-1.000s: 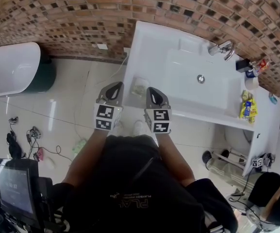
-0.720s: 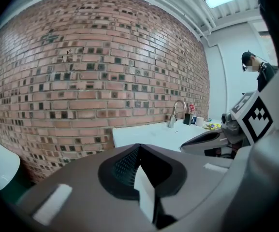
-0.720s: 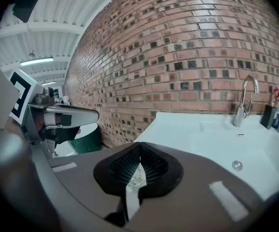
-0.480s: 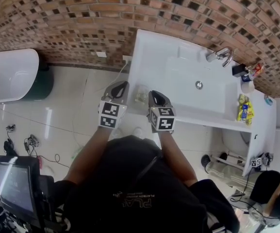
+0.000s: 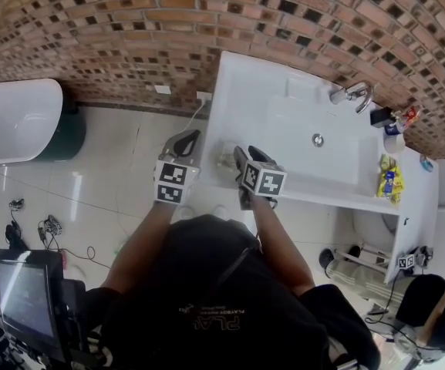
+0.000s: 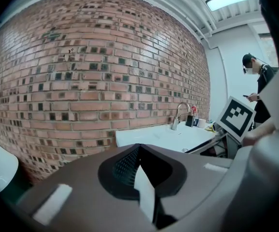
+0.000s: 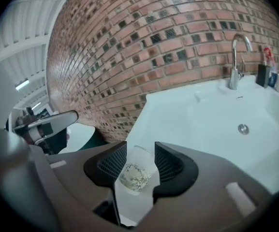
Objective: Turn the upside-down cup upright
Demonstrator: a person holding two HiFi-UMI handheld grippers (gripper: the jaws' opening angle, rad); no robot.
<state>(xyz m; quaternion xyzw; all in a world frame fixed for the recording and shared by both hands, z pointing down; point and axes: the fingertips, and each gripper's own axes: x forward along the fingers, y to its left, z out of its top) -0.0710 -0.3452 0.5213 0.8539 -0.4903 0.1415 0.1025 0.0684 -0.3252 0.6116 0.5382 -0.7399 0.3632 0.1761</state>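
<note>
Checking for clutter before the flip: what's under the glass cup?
Only white counter shows around the cup, between the right gripper's opening jaws; the gripper hides where cup meets counter.

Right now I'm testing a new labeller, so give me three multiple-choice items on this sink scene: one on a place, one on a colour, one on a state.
1. Where does the glass cup stand?
A. in the basin
B. on the counter, at its left end in the head view
C. on the floor

2. What colour is the wall?
A. red-brown brick
B. blue tile
C. plain white

3. How do the right hand-held gripper jaws stand?
A. shut on nothing
B. apart, with the cup between them
C. clamped on the tap

Answers: B, the cup rests on the white counter top; A, brick courses show; B, the jaws are opening, with the cup in the gap.
</note>
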